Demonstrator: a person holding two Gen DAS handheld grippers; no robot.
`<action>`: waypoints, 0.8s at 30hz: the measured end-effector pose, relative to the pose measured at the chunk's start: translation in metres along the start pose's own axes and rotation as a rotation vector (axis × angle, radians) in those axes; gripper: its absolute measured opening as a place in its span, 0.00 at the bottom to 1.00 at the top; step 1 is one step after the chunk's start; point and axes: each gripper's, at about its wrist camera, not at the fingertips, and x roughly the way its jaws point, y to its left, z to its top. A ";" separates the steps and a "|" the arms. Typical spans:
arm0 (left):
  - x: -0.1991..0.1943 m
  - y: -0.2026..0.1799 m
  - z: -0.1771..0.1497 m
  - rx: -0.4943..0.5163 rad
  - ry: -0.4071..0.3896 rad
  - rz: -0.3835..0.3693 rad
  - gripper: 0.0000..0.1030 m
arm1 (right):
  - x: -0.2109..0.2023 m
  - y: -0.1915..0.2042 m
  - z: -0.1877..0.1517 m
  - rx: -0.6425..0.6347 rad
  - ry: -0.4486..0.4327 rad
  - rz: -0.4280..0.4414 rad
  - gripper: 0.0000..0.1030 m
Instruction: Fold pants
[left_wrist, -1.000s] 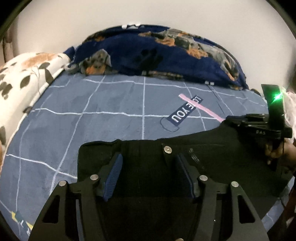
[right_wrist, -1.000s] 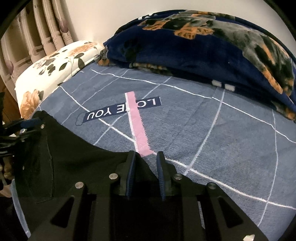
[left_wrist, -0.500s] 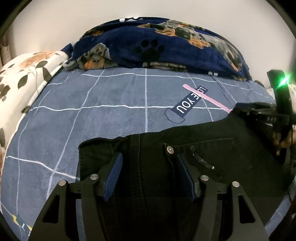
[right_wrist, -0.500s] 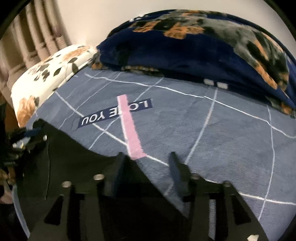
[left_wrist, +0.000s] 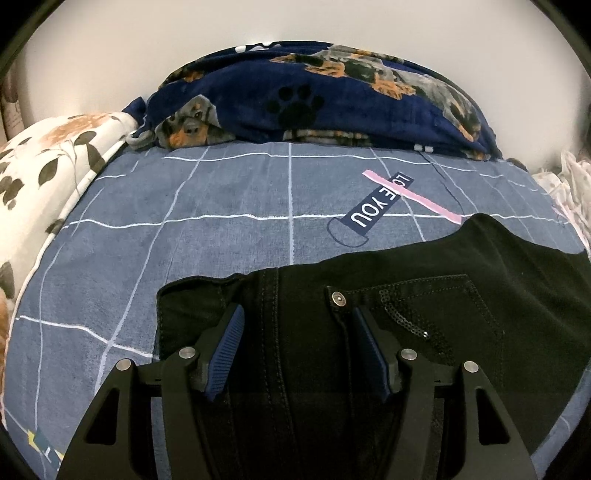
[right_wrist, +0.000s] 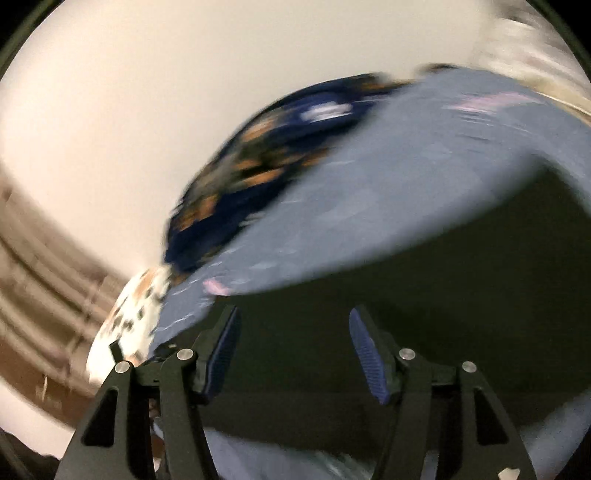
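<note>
A: So, biggest first: blue grid bedsheet (left_wrist: 221, 236) fills the left wrist view, sharp. Right wrist view is motion-smeared and rolled; the sheet there is a tilted blue band, grid lines barely readable.

B: What's lost in the smear?

A: The dog-print blanket (left_wrist: 332, 107) is crisp in the left view, paw print and all. In the right view it's only navy and orange streaks. The floral pillow (left_wrist: 48, 173) is cut off by the left view's rim; right view shows it as a white-orange blob. Curtain-like brown bands at the right view's left edge, can't say more.

B: Pants?

A: Black pants (left_wrist: 424, 295) lie flat on the sheet's near part, waist end toward the left gripper (left_wrist: 295, 347). Lower part is hidden behind the gripper body, right side cut by the rim. Snap button (left_wrist: 339, 299) and sequin-trimmed pocket (left_wrist: 443, 314) show only in the left view. Right view gives just a dark featureless mass.

B: Grippers?

A: Left: jaws parted midway, fabric lies between the blue pads (left_wrist: 231, 343), whether they touch it I can't tell. Right gripper (right_wrist: 293, 347): jaws parted about the same, dark cloth behind them, nothing pinched that I can see.

B: "LOVE YOU" patch (left_wrist: 380, 205)?

A: Readable in the left view only, just beyond the pants.
</note>
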 end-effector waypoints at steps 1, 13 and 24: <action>0.000 0.001 0.000 0.000 -0.001 0.001 0.60 | -0.024 -0.018 -0.009 0.046 -0.025 -0.027 0.57; -0.001 -0.001 -0.001 0.005 -0.004 -0.007 0.62 | -0.114 -0.146 -0.042 0.397 -0.216 -0.067 0.57; -0.001 0.000 -0.001 0.007 -0.006 -0.006 0.63 | -0.099 -0.174 -0.036 0.492 -0.244 -0.045 0.58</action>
